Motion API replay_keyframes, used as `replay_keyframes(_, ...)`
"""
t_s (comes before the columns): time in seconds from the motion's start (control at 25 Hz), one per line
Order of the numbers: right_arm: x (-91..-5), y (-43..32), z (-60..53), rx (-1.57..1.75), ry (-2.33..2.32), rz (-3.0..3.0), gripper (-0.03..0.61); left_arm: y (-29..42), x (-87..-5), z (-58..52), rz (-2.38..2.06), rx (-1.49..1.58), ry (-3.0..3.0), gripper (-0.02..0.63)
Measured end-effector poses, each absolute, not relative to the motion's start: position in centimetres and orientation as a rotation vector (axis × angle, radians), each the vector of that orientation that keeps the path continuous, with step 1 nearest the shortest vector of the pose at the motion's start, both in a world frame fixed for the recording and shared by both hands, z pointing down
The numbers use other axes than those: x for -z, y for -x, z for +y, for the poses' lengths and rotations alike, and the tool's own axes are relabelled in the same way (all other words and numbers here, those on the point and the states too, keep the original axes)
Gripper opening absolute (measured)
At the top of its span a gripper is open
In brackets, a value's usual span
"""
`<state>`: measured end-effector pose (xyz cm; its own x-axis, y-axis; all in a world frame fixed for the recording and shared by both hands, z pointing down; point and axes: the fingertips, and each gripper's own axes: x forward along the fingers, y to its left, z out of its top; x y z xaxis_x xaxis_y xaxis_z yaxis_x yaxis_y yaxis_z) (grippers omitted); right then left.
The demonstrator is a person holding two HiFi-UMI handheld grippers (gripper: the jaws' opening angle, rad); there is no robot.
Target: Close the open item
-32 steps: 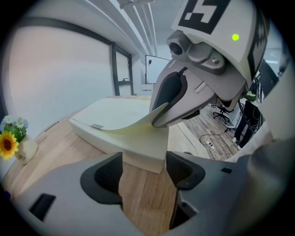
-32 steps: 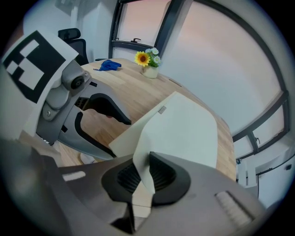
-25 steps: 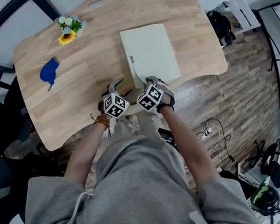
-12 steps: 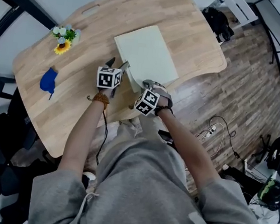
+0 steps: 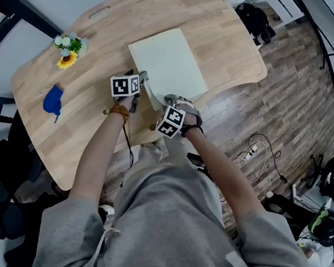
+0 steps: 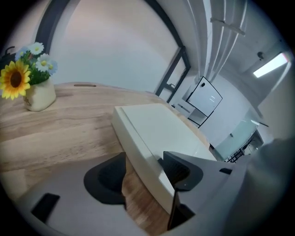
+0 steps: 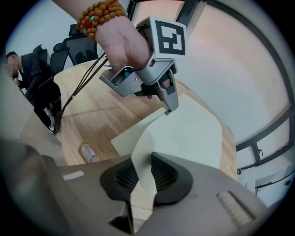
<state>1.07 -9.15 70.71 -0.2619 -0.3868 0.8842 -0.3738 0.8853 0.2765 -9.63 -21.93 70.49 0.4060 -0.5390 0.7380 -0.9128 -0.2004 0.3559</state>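
- Right gripper [image 7: 143,177]: jaws nearly together, pinching a thin cream flap [image 7: 148,133]. The sheet stands on edge between the pads and curves away toward the case, apparently held up so that it can be guided rather than left to drop.
- Left gripper [image 6: 145,177]: jaws well apart and just now narrowing, astride the near edge of the case. One pad sits over the top face and the other on the table side. Bare wood still shows between that pad and the side wall, so there is no grip yet. The right gripper view shows its tips at the far corner of the lifted flap, probably to steady or press that end.
- Bead bracelet [image 7: 99,14]: on the wrist of the hand carrying the left gripper.
- Case [image 5: 167,60]: flat, cream, rectangular, lying near the front edge of the table directly before both grippers. Its main face is level and only the near flap is raised, so the closing is judged part done. What remains is to lay that flap flat.
- Table [image 5: 84,120]: light wood, carrying everything listed.
- Flower pot [image 6: 39,94]: small, holding a sunflower, well apart on the left.
- Blue object [image 5: 53,101]: small, well apart, nearer the left edge; plays no part.
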Motion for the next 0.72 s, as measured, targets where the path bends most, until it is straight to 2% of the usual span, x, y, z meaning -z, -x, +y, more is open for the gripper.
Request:
replay_keyframes(0.28, -70.5, -1.4, -8.5, -0.032, -0.412, -1.96, 0.113, 9.6, -71.1, -21.7, -1.21, -0.529, -1.822, 0.273)
replay_keyframes(0.44, -70.2, -2.1, -7.2, 0.016, -0.294, -1.992, 0.198, 9.2, -71.4, -21.6, -1.199, -0.521, -1.808, 0.272)
replay_keyframes(0.72, -68.9, -2.6, -5.0, -0.093, -0.131, -2.086, 0.195, 9.1, -71.5, -21.6, -1.194, -0.504, -1.793, 0.273)
